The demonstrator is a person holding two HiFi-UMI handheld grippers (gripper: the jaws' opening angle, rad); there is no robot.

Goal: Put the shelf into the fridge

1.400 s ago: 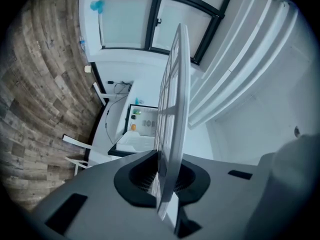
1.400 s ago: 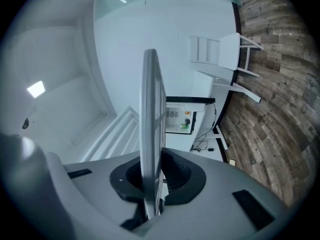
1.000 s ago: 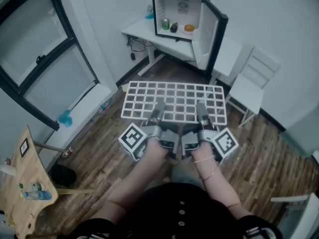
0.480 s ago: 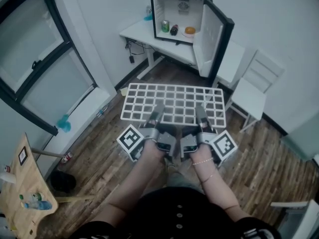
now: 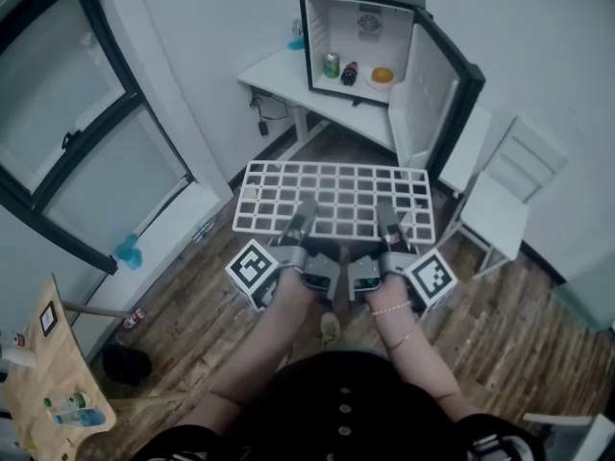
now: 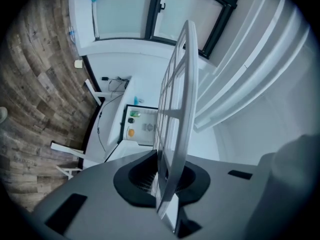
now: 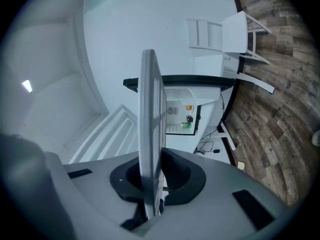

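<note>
Brown wood-plank floor (image 5: 192,305) below me, dark-framed window (image 5: 86,152) at left. Ahead: small black fridge (image 5: 360,36), door open, on white desk (image 5: 279,70); white chair (image 5: 504,200) at right. White wire-grid shelf (image 5: 332,165) held flat in air, well short of fridge. My left gripper (image 5: 306,211) and right gripper (image 5: 386,213) each pinch its near edge.

Black cloth top (image 5: 317,421) with small pale buttons (image 5: 344,410) down its middle. Just above the top, thin bead bracelet (image 5: 389,308). Farther above, grey left gripper (image 5: 306,209) and grey right gripper (image 5: 384,207), each with a black-and-white marker cube (image 5: 253,271).
</note>
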